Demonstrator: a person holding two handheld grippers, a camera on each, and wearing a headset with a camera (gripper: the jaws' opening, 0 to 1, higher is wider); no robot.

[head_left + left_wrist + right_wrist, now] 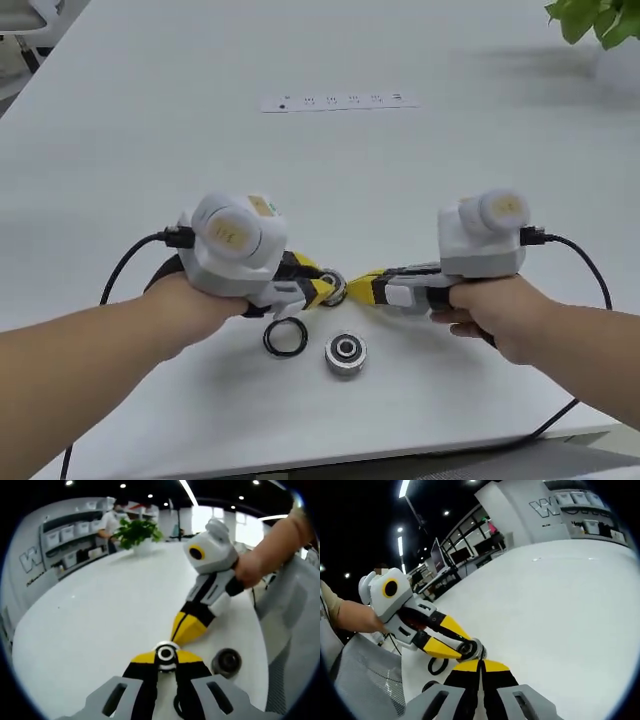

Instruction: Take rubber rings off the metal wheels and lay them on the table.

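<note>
Left gripper [320,289] and right gripper [360,288] meet nose to nose above the near middle of the white counter [330,190], with the small round metal wheel [335,288] between them and clear of the surface. My left jaws are closed on this wheel from both sides, its bore facing up the left gripper view [166,653]. My right jaws are drawn together with no gap showing in the right gripper view [481,664]. Their yellow tip touches the wheel's right-hand edge, and I cannot tell whether they pinch any rubber there. The wheel therefore lies directly ahead of the right jaws, along their own line, so I judge that the peel calls for a pull to the right, away from the left gripper. Both hands hold the grippers roughly level, forearms coming in from the near left and near right. A loose black rubber ring [285,337] lies flat on the counter just near of the left gripper. A second metal wheel [345,354] lies just right of it, flat on its side. Whether that wheel carries a ring is unclear.
</note>
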